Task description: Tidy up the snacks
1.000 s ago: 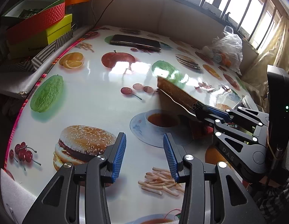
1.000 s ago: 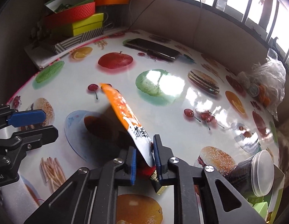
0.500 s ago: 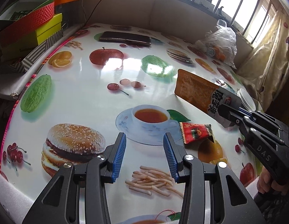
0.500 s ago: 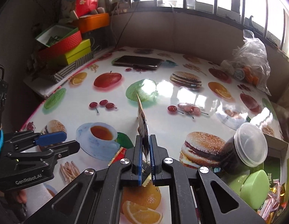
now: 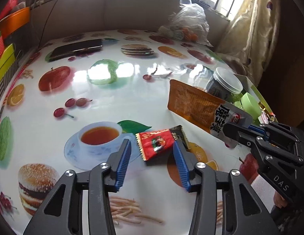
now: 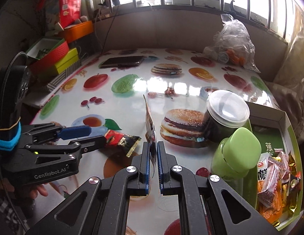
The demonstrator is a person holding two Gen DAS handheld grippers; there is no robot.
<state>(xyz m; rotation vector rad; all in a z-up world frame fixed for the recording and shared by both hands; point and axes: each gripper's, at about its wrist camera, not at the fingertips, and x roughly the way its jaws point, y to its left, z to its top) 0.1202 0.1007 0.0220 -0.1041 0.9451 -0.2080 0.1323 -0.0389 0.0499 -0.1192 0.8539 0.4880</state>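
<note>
The right gripper (image 6: 153,154) is clamped on the lower edge of an orange pouch (image 5: 193,101), held edge-up above the table (image 5: 132,90), left of the box (image 6: 269,117) at the right edge. A red packet (image 5: 157,143) lies flat near the middle; the left gripper (image 5: 152,156) hangs over it, jaws opening, packet between them but not gripped. Both look light, crinkly and slippery (foil, probably), so pinch the packet across its width, by a sealed edge.
</note>
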